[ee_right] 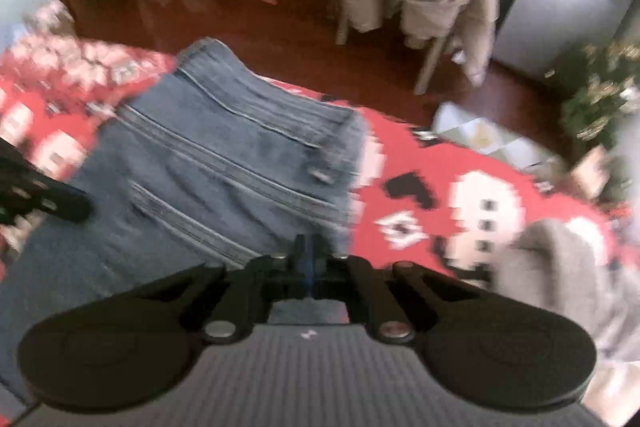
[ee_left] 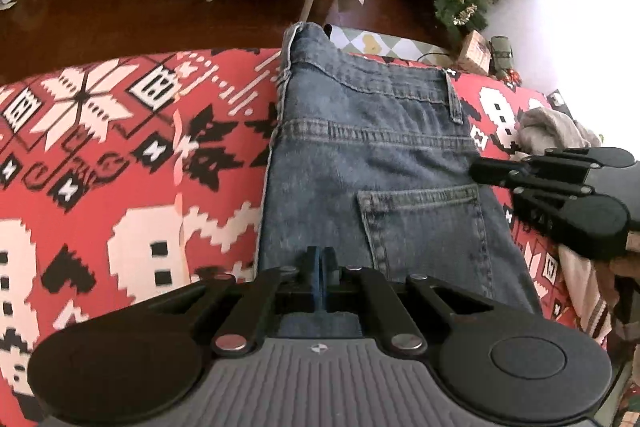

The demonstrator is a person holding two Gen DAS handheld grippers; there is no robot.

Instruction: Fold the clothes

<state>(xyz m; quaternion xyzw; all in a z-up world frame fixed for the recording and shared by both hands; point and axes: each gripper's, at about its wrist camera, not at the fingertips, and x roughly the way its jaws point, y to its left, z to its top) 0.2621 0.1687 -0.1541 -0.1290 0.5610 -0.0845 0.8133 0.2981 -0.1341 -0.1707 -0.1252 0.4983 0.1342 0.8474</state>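
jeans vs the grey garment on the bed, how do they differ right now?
The jeans are blue denim, spread flat, back pocket up; the grey garment is soft knit, crumpled in a heap. The jeans lie mid-blanket between both tongs; the grey garment sits off at their right. Both rest on the red patterned blanket.

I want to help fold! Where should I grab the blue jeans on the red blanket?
Probably the waistband of the blue denim jeans, at its far corners. Reach from the near side; the jeans lie flat on the red patterned blanket, and that thick stitched edge is easiest to pinch.
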